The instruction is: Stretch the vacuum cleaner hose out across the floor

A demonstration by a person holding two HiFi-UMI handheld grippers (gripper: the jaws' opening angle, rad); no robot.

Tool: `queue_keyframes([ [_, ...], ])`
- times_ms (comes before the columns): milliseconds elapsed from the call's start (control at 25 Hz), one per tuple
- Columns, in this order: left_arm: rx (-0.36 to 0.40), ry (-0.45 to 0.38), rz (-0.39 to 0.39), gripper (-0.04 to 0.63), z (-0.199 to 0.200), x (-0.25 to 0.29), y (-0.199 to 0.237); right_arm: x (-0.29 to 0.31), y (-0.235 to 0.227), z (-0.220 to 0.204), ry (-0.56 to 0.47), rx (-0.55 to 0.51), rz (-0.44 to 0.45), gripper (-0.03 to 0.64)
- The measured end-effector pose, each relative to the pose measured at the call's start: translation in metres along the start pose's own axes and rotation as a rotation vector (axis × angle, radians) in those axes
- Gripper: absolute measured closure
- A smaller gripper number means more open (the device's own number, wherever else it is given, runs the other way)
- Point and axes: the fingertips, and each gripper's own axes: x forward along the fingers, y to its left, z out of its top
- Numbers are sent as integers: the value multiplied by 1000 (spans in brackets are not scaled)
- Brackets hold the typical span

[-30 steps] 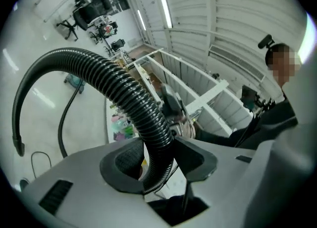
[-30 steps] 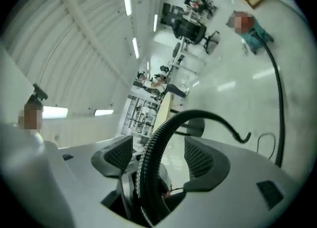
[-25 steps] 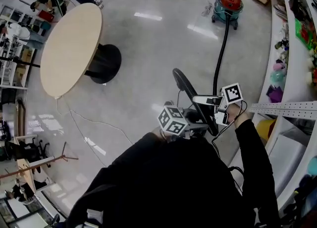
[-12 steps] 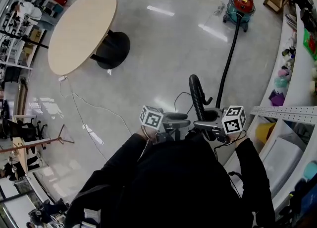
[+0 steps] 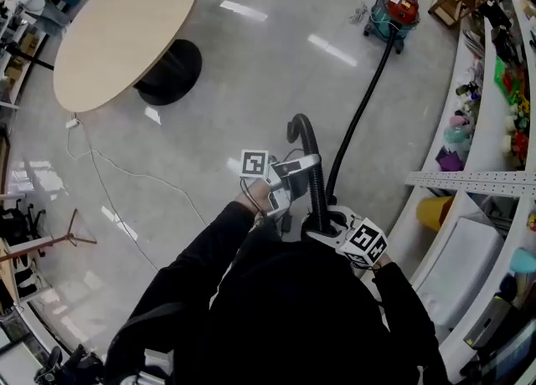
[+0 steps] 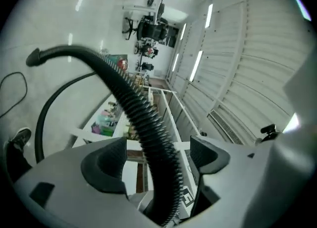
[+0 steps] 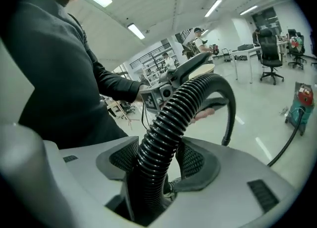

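Observation:
The black ribbed hose (image 5: 360, 115) runs from the red and teal vacuum cleaner (image 5: 394, 8) across the floor toward me, then arches up in a loop. My right gripper (image 5: 328, 226) sits close to my body, shut on the hose (image 7: 183, 103), with both pads pressed against its ribs (image 7: 159, 160). My left gripper (image 5: 285, 176) is a little further forward on the same loop. Its jaws are opening and stand wide. The hose (image 6: 133, 105) passes between them (image 6: 157, 157) with a gap on each side. The hose's free end (image 6: 33, 57) curves away beyond.
A round wooden table (image 5: 126, 28) on a black base stands at the far left. White shelves (image 5: 494, 107) with goods line the right side, with a yellow bin (image 5: 431, 212) below. A thin cable (image 5: 126, 178) trails over the floor.
The left jaws have opened off the hose and that gripper has shifted forward. The right gripper has closed on the hose and drawn back toward my body.

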Motion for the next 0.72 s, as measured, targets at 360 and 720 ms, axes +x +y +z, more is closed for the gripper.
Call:
queue_keyframes([
  [360, 259, 189, -3, 463, -43, -45, -53, 67, 46, -18, 205, -48, -47, 365],
  [720, 627, 496, 147, 463, -164, -39, -64, -97, 14, -2, -364, 633, -75, 289],
])
